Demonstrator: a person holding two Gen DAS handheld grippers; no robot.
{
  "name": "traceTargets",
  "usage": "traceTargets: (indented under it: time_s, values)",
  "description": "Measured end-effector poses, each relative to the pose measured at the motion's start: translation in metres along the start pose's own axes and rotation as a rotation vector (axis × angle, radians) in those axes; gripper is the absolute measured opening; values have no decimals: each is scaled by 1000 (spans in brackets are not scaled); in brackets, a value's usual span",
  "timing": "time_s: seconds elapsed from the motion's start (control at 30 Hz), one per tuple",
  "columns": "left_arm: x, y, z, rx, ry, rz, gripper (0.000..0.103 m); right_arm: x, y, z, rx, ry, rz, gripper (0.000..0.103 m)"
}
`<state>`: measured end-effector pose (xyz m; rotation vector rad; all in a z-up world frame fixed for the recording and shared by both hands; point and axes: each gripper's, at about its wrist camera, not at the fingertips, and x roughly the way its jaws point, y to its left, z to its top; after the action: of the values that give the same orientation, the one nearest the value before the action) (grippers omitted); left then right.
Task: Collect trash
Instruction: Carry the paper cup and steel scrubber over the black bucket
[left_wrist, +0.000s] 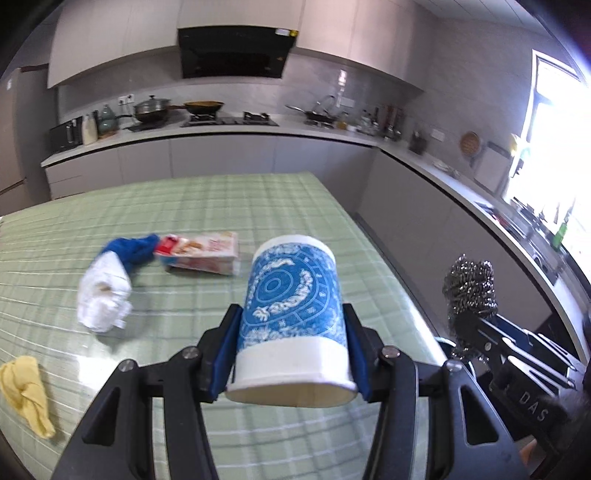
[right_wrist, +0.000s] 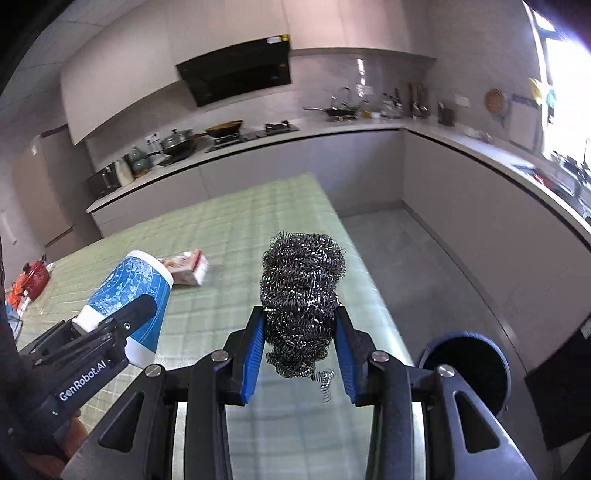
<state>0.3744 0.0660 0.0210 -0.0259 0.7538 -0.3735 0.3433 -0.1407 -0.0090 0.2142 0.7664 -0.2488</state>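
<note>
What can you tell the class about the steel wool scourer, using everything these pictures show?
The steel wool scourer is a tangled, shiny ball of coiled metal wire, squeezed tall between the blue pads of the right gripper. It is held up above the green checked table, touching only the pads. A loose coil dangles from its bottom. It looks springy and well worn.

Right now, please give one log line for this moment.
left claw: shut on cup | right claw: shut on scourer | bin: open, right of table | both lifted
</note>
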Motion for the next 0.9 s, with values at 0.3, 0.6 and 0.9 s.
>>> traceTargets:
  time_s: [0.3,0.6,0.9]
  values:
    - [5,-85,-10,55,3,-18,53,-20,-83,-4,57,-17,-32,39]
    - [39,-210,-24,30,43,-22,54,-20,-227,1,34,35,-30,39]
    - [87,-283,-50,41,121,-4,54,13,-319,-11,39,116,-32,39]
